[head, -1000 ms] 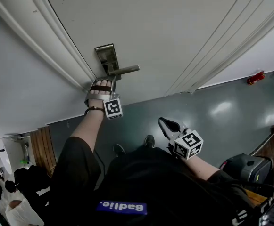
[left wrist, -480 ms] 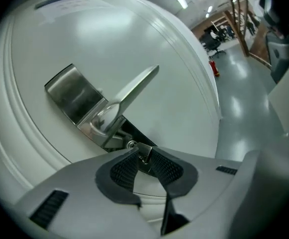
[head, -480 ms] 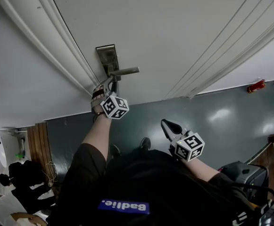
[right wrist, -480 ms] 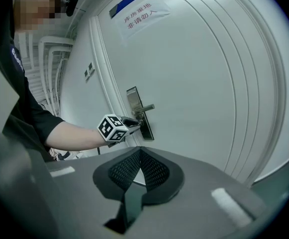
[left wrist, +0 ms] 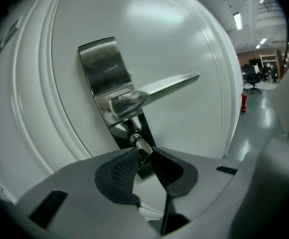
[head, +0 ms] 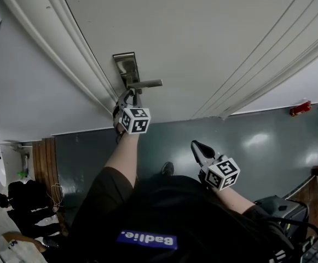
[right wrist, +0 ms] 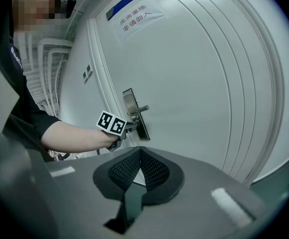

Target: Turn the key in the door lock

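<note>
Hiding in head view behind left tool (head: 129, 98), key (left wrist: 143, 146) sits below door handle (left wrist: 156, 89), pinched between just-closing jaws; right tool (right wrist: 140, 154) closed, empty.

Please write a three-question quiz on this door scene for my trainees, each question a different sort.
1. True or false: the right claw holds the door handle.
2. Multiple choice: what does the left claw grip? A) key B) handle C) nothing
3. Fill in: the key sits ___ the handle.
Key: 1 false: it is shut, empty, away from the door. 2 A: its jaws have just been closing on the key. 3 below.
</note>
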The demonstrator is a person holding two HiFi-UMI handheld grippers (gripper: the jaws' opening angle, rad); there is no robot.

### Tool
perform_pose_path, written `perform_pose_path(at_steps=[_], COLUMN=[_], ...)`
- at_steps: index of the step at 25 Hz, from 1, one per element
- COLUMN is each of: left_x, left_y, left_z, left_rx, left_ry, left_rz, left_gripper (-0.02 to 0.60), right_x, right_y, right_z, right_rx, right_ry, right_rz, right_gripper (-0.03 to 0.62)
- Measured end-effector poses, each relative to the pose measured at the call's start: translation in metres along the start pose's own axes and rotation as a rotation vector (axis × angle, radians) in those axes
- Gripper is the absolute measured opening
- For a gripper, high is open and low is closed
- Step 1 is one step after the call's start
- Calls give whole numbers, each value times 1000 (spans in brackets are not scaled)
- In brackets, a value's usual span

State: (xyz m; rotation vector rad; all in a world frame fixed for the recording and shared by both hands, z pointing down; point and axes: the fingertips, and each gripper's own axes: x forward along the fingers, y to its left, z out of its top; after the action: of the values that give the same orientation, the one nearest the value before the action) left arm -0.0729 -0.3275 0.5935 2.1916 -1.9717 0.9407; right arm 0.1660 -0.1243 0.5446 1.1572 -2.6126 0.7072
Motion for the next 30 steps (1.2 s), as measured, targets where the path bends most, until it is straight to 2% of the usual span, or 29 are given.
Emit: perform_pose_path(at_steps=[9, 19, 23, 24, 26, 30], left_x=[-2, 1, 4, 5, 5, 4], left_y=[3, 5, 0, -1, -2, -5], left_z=[-6, -9, -11, -11, -11, -9], left_rx=[-518, -878, -1083, -1164, -1336, -1578], left_ry=[-29, -69, -69, -69, -80, -113], left_rz=[-131, -257, -356, -388, -461, -649], left_gripper=[67, 71, 69, 25, 23, 23], right_x=[-6, 1, 5, 7, 9, 13], right_y=[-12, -12, -11, -11, -10, -7], right_z=[5, 3, 3, 3, 3, 4], right_rx=[26, 56, 62, 66, 69, 76], right_ry=[-25, -21, -20, -19, -15, -9], right_rz=[20, 43, 41, 40, 39, 42], right_gripper=[2, 2, 2, 2, 2, 2])
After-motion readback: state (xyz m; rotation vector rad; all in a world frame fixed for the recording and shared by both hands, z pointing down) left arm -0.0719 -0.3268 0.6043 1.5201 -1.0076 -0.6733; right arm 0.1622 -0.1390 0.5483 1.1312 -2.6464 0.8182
